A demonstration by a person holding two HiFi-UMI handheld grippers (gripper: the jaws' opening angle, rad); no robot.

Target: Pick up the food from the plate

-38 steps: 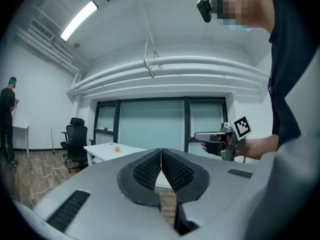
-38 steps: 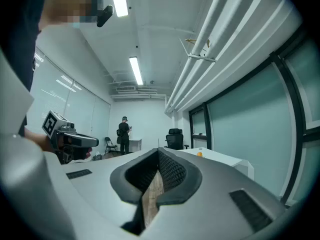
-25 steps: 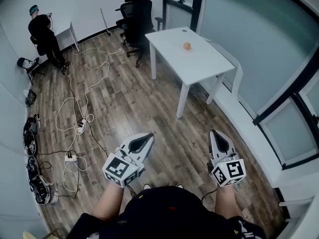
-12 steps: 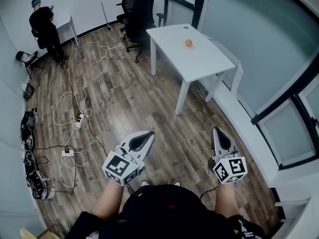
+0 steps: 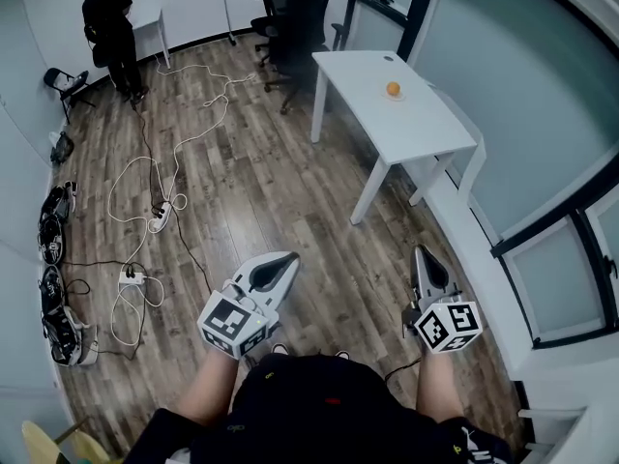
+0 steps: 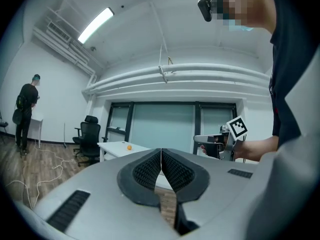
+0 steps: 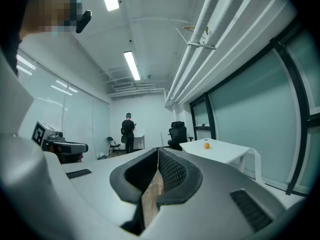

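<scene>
Orange and round, the food [image 5: 393,89] sits on a small pale plate [image 5: 396,97] on top of the white table [image 5: 426,129], well apart from both grippers, which are held level above the wooden floor [image 5: 261,191] just in front of the person's body. The step in hand looks like the approach, and neither tool is ready to grasp: the left gripper [image 5: 289,257] has its jaws pressed together with nothing between them, and the right gripper [image 5: 419,252] is closed and empty too. To do this well, I judge, the person should walk up clear of the cables [image 5: 160,177] on the floor and choose one gripper. Its jaws should be spread wider than the food before it comes close. It should come in level with the food's middle and close gently, since a ball may roll off the plate. The food looks like a small, evenly coloured fruit. It is too small here to tell its skin, and the plate shows only as a thin rim beneath it.
</scene>
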